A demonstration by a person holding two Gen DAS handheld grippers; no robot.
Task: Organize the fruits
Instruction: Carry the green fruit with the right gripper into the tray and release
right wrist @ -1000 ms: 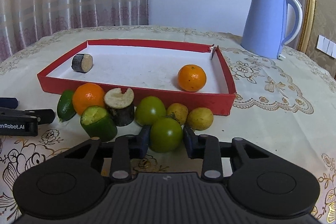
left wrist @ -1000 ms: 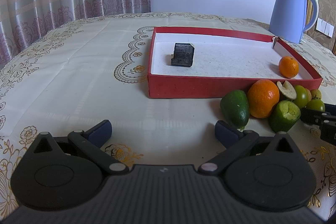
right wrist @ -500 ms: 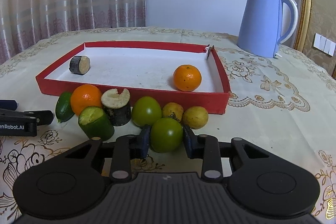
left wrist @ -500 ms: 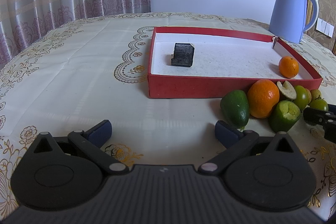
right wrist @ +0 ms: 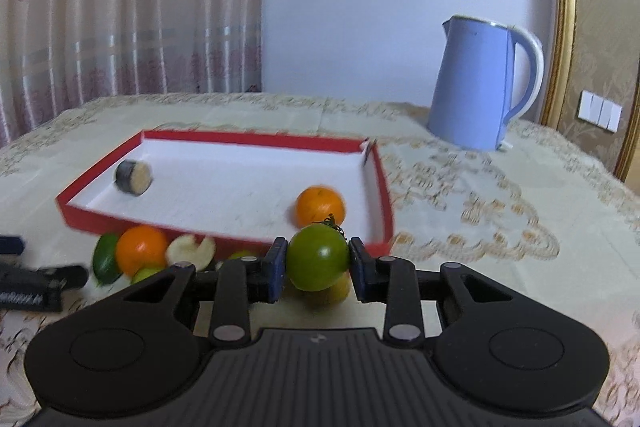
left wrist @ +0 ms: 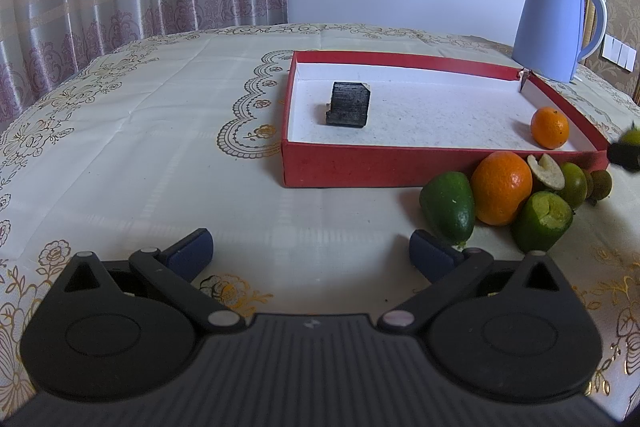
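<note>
My right gripper (right wrist: 318,263) is shut on a green tomato (right wrist: 318,257) and holds it above the table, in front of the red tray (right wrist: 224,139). The tray (left wrist: 400,169) holds a small orange (right wrist: 319,205) and a dark cut piece (right wrist: 134,177). A pile of fruit lies before the tray's front wall: an avocado (left wrist: 448,211), a large orange (left wrist: 502,193), a cut green fruit (left wrist: 542,221) and other green fruits (left wrist: 574,183). My left gripper (left wrist: 310,253) is open and empty, low over the tablecloth left of the pile.
A blue electric kettle (right wrist: 486,87) stands behind the tray at the back right. The table has a cream embroidered cloth (left wrist: 140,147). Curtains hang behind at the left. The right gripper's tip shows at the right edge of the left wrist view (left wrist: 626,153).
My right gripper has lifted the green tomato off the table and risen, so the tray and pile look lower. The left gripper has not moved.
</note>
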